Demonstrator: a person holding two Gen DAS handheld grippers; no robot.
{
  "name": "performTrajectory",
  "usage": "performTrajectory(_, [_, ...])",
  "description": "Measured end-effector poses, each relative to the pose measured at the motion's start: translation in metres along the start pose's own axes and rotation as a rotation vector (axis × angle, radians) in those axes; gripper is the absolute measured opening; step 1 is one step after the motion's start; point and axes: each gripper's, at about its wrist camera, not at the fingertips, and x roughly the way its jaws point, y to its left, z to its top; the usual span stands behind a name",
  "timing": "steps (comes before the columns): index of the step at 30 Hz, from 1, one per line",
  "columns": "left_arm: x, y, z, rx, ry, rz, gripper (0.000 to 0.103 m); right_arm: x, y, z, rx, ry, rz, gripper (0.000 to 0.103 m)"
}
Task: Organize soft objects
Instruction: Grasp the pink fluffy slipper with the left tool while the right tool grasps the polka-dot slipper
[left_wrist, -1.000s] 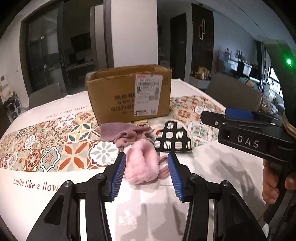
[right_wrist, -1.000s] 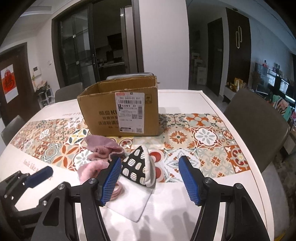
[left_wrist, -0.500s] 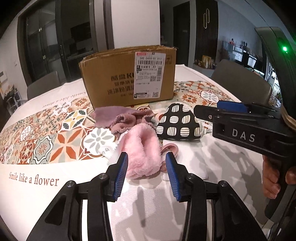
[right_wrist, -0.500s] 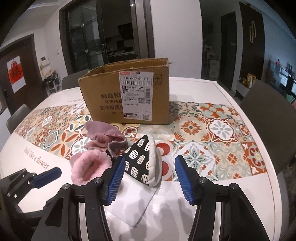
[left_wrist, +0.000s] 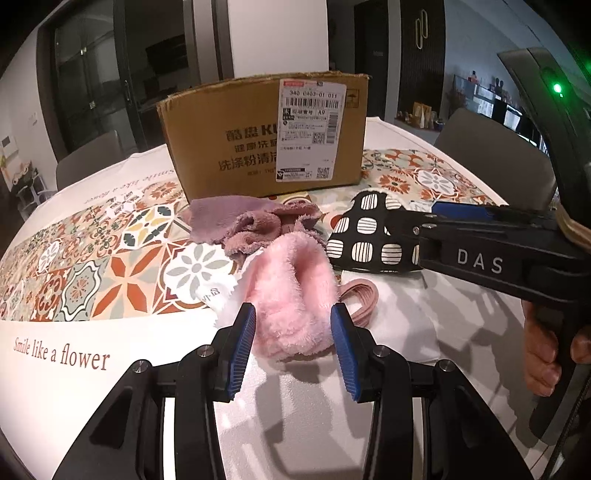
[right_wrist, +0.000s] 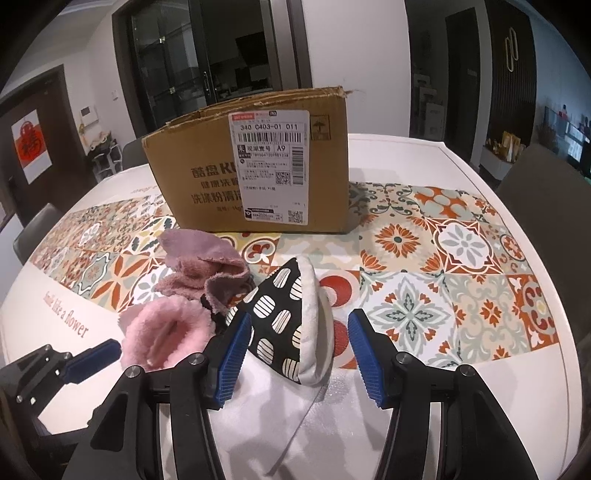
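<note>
Both grippers are closing in on the pile of soft things. My left gripper (left_wrist: 292, 343) has been narrowing over the last second and is now sitting with its blue pads either side of the fluffy pink slipper (left_wrist: 291, 295), which is lying on the table (left_wrist: 74, 387) in front of the cardboard box (left_wrist: 266, 136); the pads are near its sides, but I cannot tell whether they are touching yet. My right gripper (right_wrist: 295, 354) has come forward and lower too, and is now straddling the black spotted pouch (right_wrist: 286, 325), open somewhat wider, with a clear gap on the right side. A mauve cloth (left_wrist: 251, 221) is lying crumpled just behind the slipper, touching it, and a pink band (left_wrist: 360, 295) is poking out beside it. By my reading, the approach is done and I am entering the pinch: both pieces are lined up for lifting, probably into the box, and nothing is held yet.
</note>
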Motion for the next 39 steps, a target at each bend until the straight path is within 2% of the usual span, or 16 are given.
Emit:
performTrajectory(3, [0.005,0.002,0.001,-0.004,0.009,0.002,0.042,0.006,-0.001,0.0,0.007,0.008,0.002,0.056])
performTrajectory(9, [0.012,0.008,0.006,-0.024,0.026,-0.002,0.041,0.016,0.0,0.002,0.018,0.029,0.016,0.043])
performTrajectory(12, [0.015,0.012,0.006,-0.043,0.039,-0.012,0.038,0.019,0.003,0.0,0.016,0.041,0.026,0.035])
performTrajectory(21, [0.019,0.025,0.007,-0.093,0.066,-0.041,0.021,0.016,0.011,-0.002,0.009,0.048,0.03,0.019])
performTrajectory(30, [0.008,0.038,0.008,-0.123,0.037,-0.053,0.017,0.0,0.024,-0.004,0.003,0.033,0.001,0.014])
performTrajectory(39, [-0.017,0.041,0.016,-0.124,-0.053,-0.068,0.017,-0.02,0.028,0.0,0.04,-0.006,-0.023,0.013])
